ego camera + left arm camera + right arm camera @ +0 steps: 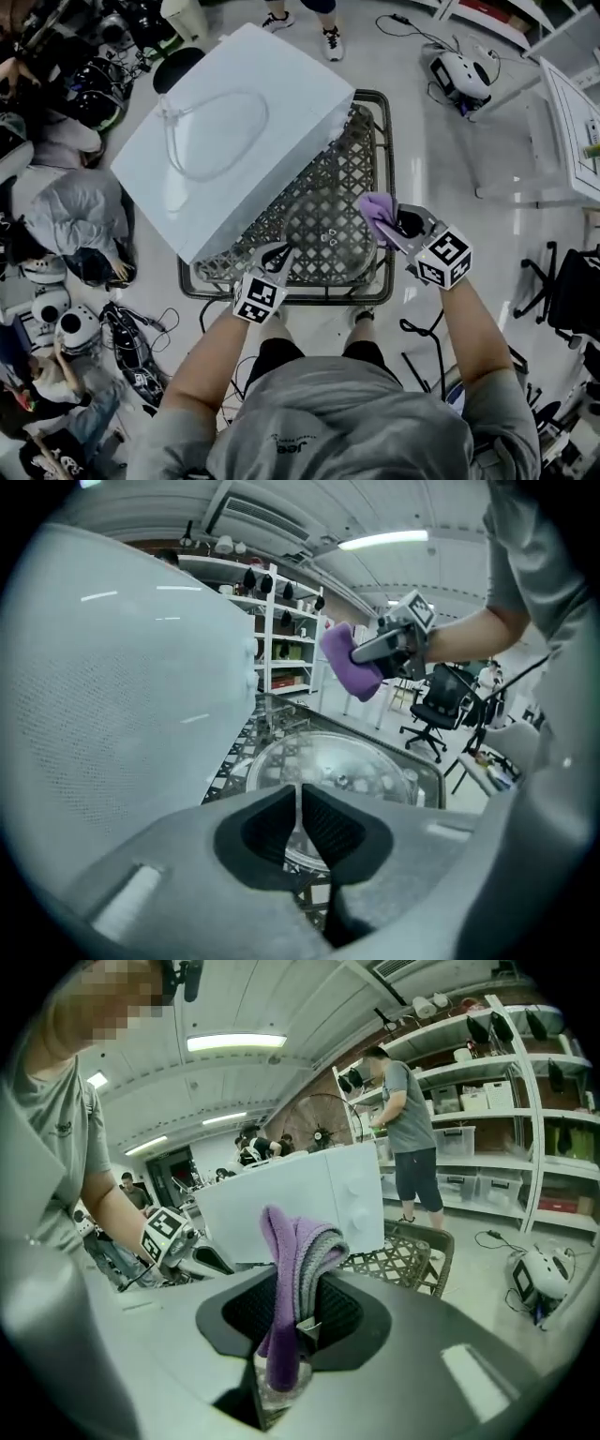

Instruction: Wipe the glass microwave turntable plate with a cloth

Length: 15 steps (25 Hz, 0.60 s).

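Observation:
The round glass turntable plate lies flat on a metal lattice table, just in front of a white microwave. My left gripper is at the plate's near-left rim, its jaws pressed together with nothing seen between them. My right gripper hovers over the plate's right edge, shut on a folded purple and grey cloth. The cloth hangs above the plate and does not touch it.
The microwave covers the table's left and far part. Helmets and cables litter the floor at the left, and a white helmet lies at the far right. A person stands by shelves beyond the table. An office chair stands to the right.

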Tool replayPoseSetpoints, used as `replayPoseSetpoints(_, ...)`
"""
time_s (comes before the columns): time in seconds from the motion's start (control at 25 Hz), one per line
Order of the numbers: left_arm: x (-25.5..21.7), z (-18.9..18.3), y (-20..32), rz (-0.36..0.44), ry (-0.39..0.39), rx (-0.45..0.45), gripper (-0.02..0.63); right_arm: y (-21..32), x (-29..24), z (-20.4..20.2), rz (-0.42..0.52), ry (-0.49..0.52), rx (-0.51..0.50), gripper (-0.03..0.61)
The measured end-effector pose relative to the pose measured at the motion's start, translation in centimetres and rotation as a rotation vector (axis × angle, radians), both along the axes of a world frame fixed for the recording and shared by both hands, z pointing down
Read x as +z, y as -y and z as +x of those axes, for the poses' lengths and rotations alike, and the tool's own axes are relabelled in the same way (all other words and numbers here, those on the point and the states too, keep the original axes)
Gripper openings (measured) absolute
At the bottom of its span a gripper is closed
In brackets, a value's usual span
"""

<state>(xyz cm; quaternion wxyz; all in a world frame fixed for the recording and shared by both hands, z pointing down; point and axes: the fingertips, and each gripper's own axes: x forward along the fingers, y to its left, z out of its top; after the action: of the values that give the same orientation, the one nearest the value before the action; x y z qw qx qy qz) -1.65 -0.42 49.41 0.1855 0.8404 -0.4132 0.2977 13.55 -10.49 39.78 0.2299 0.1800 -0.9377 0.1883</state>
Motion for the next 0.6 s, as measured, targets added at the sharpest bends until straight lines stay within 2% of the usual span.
replayPoseSetpoints(0.16,2.6,-1.1,0.6,-0.005,0.062,-0.008,0.021,1.1,4.1,-2.3,0.025,-0.021,0.001,0.103)
replayPoseSetpoints(0.32,4.2,-1.5,0.2,-0.009,0.102,-0.005,0.031,1.5,6.5,-3.1,0.046,-0.044,-0.010,0.103)
replayPoseSetpoints(0.6,6.6,-1.3,0.3,-0.027,0.127,-0.002,0.046,2.2,8.1,-3.8,0.083,-0.069,-0.043,0.103)
